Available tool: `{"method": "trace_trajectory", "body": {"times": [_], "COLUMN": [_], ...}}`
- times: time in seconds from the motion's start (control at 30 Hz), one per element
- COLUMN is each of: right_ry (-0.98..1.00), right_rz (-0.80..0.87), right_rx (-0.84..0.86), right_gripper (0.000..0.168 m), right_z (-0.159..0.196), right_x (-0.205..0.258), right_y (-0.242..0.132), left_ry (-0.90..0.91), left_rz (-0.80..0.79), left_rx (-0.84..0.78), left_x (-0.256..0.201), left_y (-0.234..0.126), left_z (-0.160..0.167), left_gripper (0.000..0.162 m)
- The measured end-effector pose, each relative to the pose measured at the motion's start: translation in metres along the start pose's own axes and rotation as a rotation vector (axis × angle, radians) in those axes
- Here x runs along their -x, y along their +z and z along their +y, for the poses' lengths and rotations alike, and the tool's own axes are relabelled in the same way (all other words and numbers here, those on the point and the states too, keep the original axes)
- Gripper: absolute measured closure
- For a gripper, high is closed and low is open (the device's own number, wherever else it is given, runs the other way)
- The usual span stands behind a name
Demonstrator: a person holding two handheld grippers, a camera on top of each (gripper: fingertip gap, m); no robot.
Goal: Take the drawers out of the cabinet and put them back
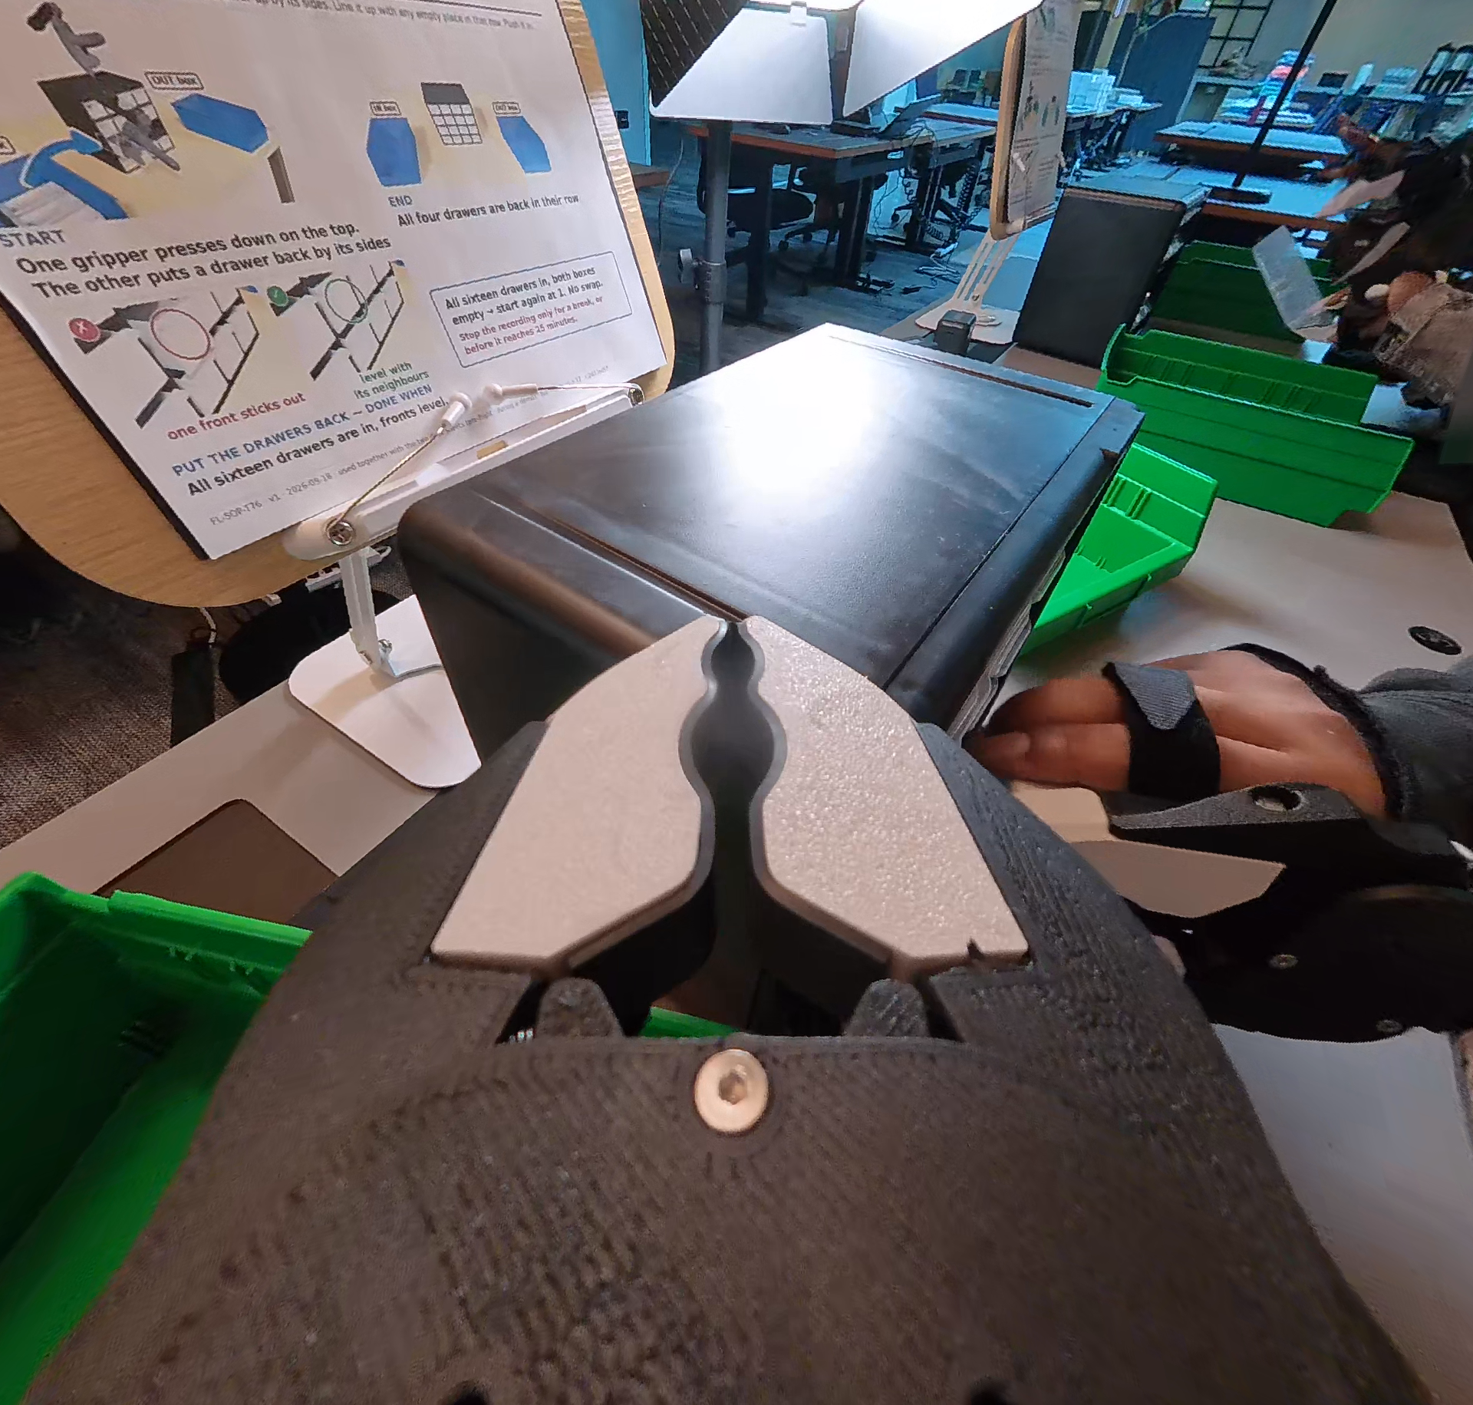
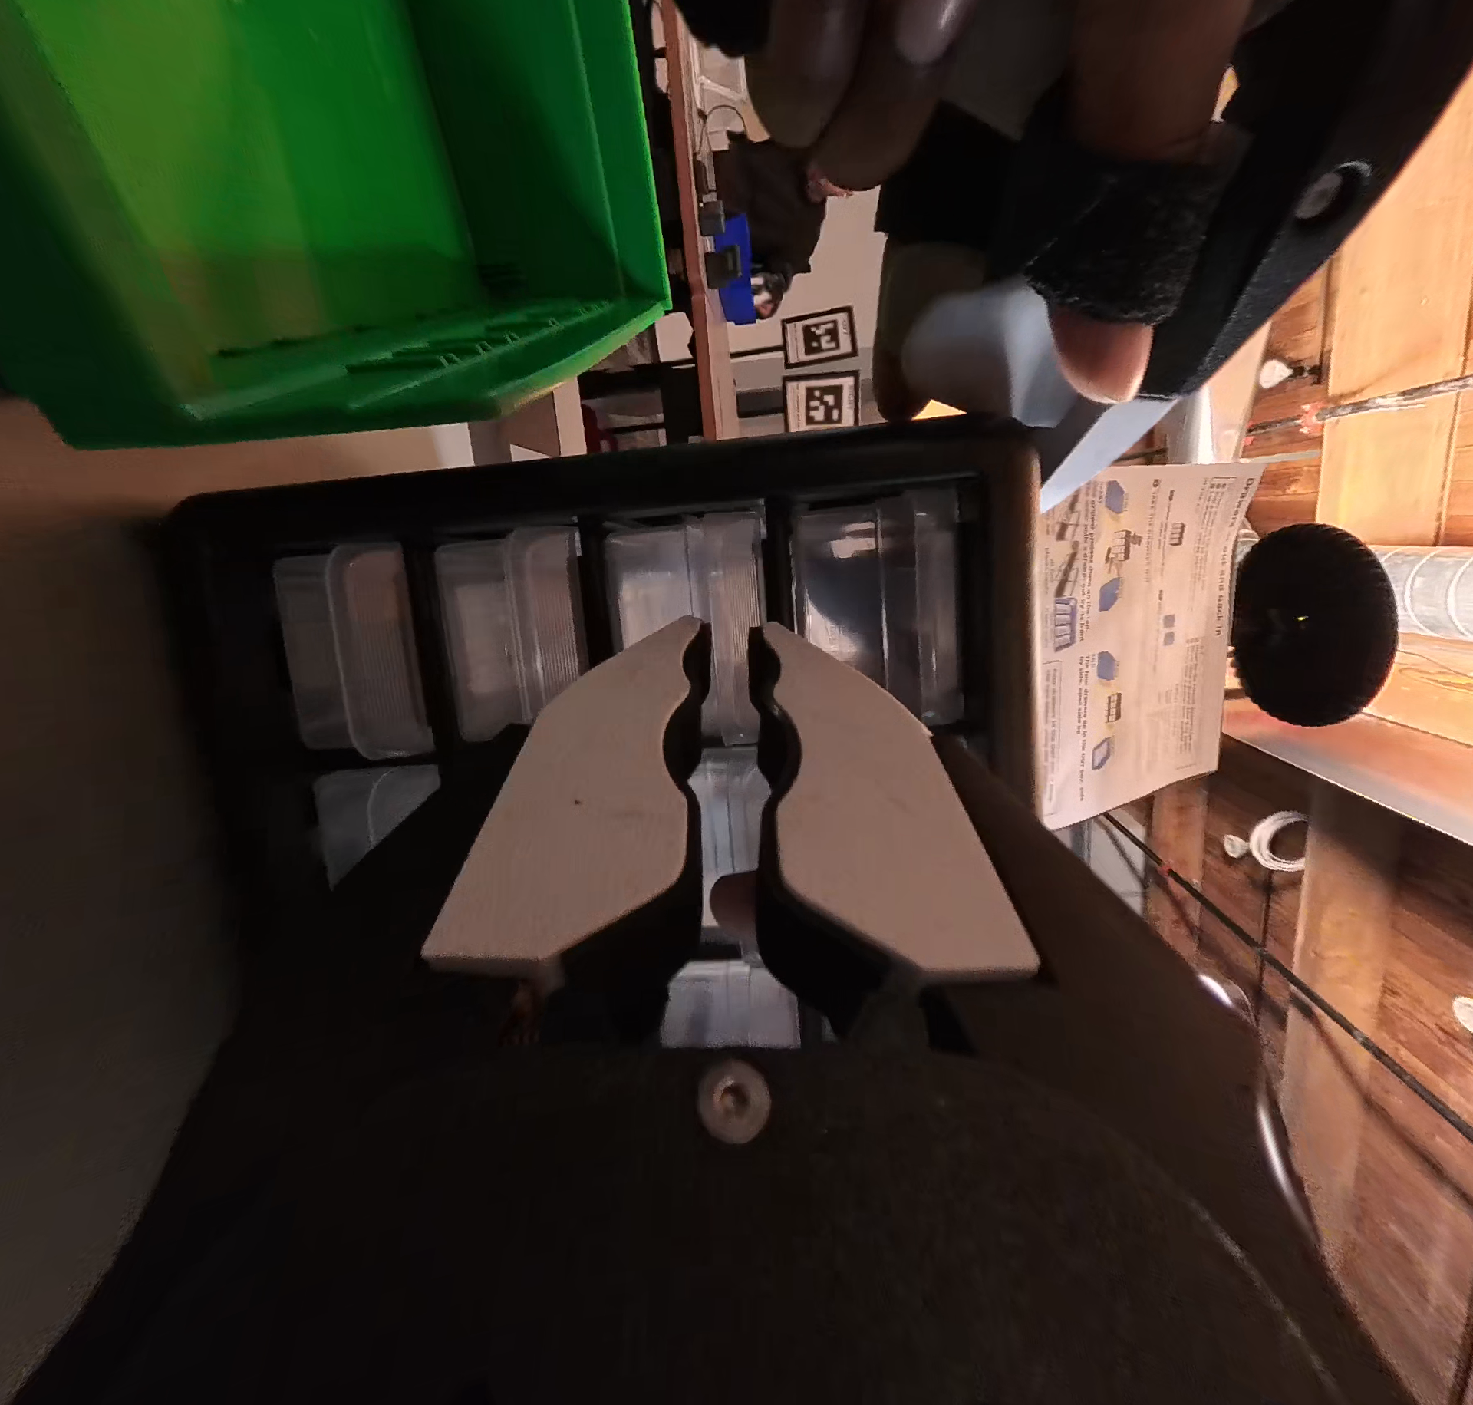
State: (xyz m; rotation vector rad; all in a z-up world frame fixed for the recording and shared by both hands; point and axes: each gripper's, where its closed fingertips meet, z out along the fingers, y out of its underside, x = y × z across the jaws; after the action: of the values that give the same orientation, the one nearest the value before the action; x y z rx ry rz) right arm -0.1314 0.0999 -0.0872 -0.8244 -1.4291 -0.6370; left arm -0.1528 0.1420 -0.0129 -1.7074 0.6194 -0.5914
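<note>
The black cabinet stands on the table. My left gripper is shut and empty, with its tips resting on the near edge of the cabinet's top. It also shows in the right wrist view, on the cabinet's edge. The right wrist view is turned sideways and faces the cabinet front, with its rows of clear drawers. My right gripper is closed on the ribbed handle of one clear drawer, the third in the row shown. In the left wrist view the hand holding the right gripper is at the cabinet's front.
A green bin sits left of the cabinet, and other green bins sit to the right. A green bin also shows in the right wrist view. An instruction sheet on a white stand is behind the cabinet.
</note>
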Motion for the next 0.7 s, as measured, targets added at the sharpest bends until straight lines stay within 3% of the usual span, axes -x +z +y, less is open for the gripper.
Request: {"method": "trace_trajectory", "body": {"times": [0.03, 0.43, 0.53, 0.7], "right_ry": [0.005, 0.106, 0.179, 0.260], "right_rz": [-0.006, -0.184, -0.264, -0.389], "right_rx": [-0.006, -0.114, -0.159, -0.138], "right_gripper": [0.160, 0.158, 0.168, 0.134], "right_z": [-0.001, -0.030, -0.035, -0.029], "right_x": [0.000, 0.012, 0.013, 0.013], "right_y": [-0.004, -0.072, -0.078, -0.075], "left_ry": [0.001, -0.013, -0.013, -0.008], "left_rz": [-0.001, -0.001, -0.002, 0.000], "left_rx": [0.001, -0.007, -0.006, -0.003], "left_x": [0.000, 0.000, 0.000, -0.001], "left_y": [0.000, 0.000, 0.000, -0.001], "left_z": [0.000, 0.000, 0.000, 0.000], "left_gripper": [0.162, 0.162, 0.162, 0.162]}}
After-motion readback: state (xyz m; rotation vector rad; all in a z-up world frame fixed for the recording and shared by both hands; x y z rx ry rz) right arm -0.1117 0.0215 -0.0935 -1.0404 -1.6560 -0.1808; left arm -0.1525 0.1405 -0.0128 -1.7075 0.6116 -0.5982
